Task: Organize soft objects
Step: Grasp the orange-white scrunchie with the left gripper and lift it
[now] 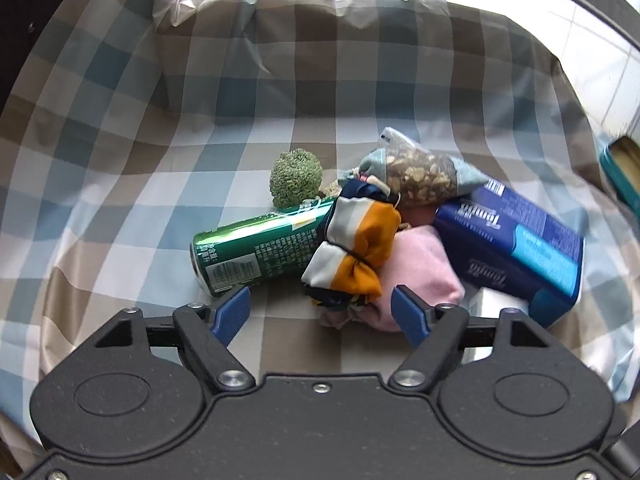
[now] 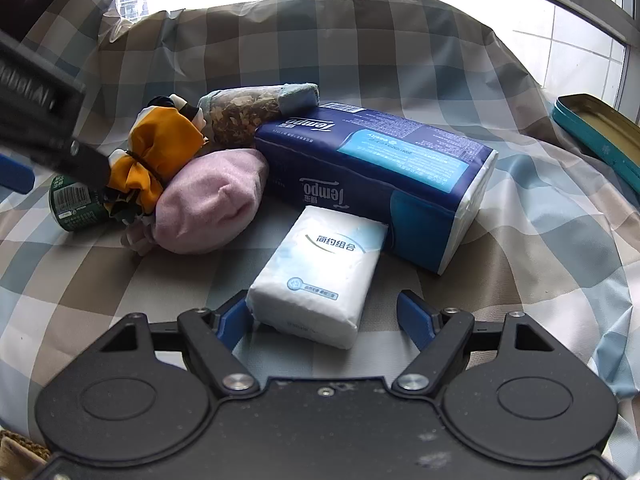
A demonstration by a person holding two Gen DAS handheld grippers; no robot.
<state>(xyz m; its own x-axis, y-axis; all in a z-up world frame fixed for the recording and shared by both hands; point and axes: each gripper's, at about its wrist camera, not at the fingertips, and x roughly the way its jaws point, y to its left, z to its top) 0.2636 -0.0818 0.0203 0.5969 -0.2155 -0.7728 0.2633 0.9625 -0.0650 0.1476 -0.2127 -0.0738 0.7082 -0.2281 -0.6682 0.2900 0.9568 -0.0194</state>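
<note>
The left gripper (image 1: pixel 322 312) hangs empty, jaws apart, just short of one knotted orange-and-white fabric bundle (image 1: pixel 352 248) lying lengthwise away from it. Rightward, one pink soft pouch (image 2: pixel 208 200), one blue tissue pack (image 2: pixel 376 176), and one white tissue packet (image 2: pixel 320 276) sits loosely within the half-spread right gripper (image 2: pixel 324 316).

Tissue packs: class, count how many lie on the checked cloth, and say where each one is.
2. The blue Tempo pack lies right of the pink bundle. The small white pack lies in front of it, touching it, between the right gripper's open fingers. Others may be hidden.
</note>
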